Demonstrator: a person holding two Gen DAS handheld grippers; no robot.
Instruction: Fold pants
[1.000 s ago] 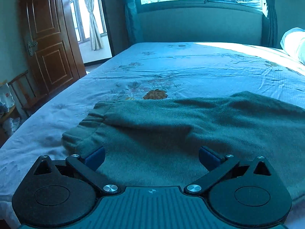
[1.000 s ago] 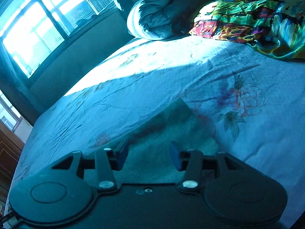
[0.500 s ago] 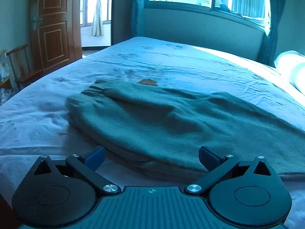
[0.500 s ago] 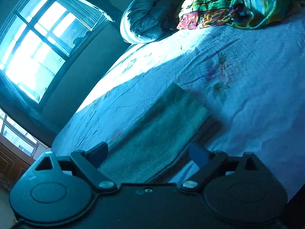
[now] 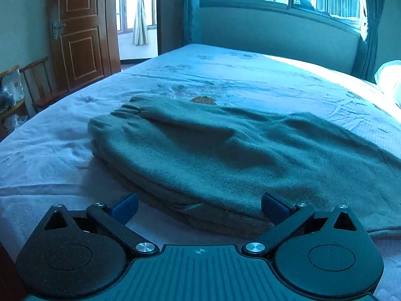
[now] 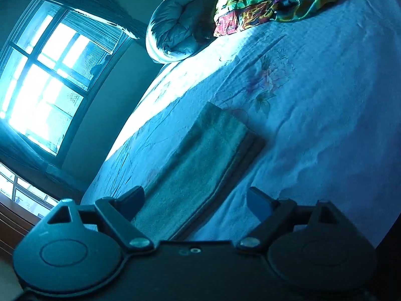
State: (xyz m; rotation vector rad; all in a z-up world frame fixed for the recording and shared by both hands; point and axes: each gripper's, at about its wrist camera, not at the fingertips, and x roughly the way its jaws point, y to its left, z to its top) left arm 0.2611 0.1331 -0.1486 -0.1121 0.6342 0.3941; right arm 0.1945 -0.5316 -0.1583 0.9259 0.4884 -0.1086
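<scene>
Both grippers — left (image 5: 199, 204), right (image 6: 195, 200) — had pulled back, jaws spread and empty; pants (image 5: 225, 150) lay lengthwise across them, waistband leftward.

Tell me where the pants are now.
The pants lie flat on the bed, just beyond the open left claw, the wooden door far left.
</scene>
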